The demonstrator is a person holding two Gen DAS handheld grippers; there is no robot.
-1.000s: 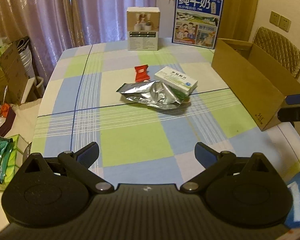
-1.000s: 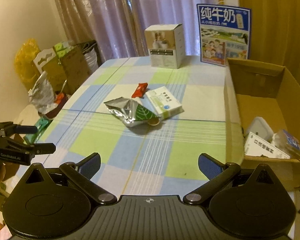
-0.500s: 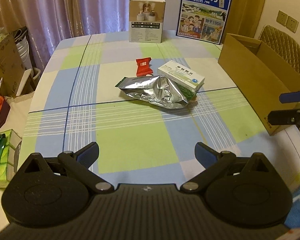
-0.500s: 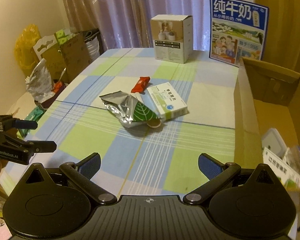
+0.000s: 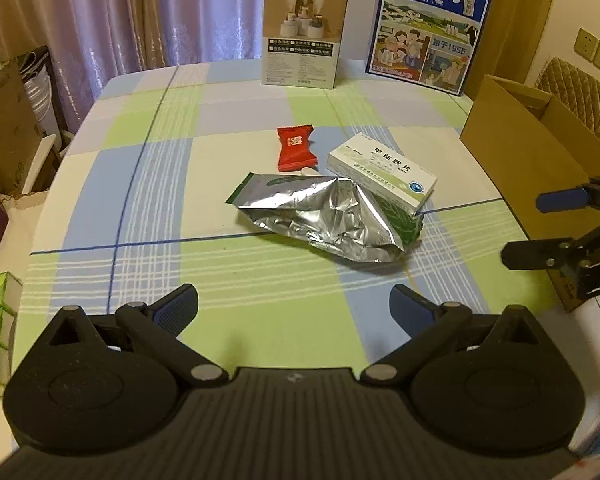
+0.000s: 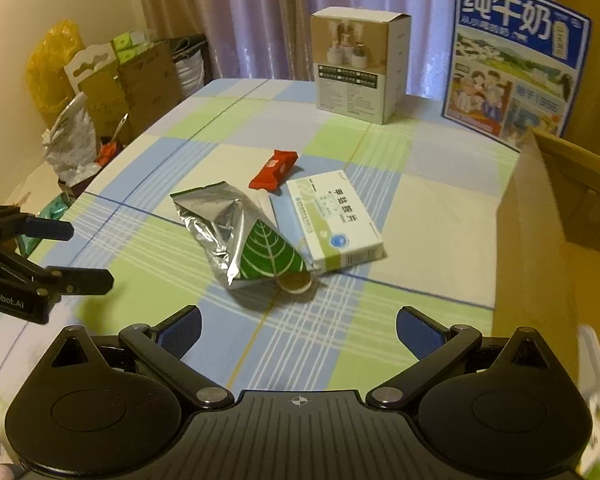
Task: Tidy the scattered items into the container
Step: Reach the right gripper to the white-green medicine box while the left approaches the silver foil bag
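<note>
Left wrist view, swept left to right: left gripper (image 5: 294, 304) spread wide, empty, low at 6 o'clock; red snack packet (image 5: 296, 149) at 12; crumpled foil pouch (image 5: 324, 216) just below, overlapping white medicine box (image 5: 382, 172) toward 1; cardboard box (image 5: 532, 168) at 3, right gripper (image 5: 536, 226) beside it, parted, empty. Three pieces left on checked tablecloth (image 5: 236, 280); box contents unclear now.

Crinkled glossy foil pouch (image 5: 324, 216); matt cardboard container (image 5: 532, 152).
</note>
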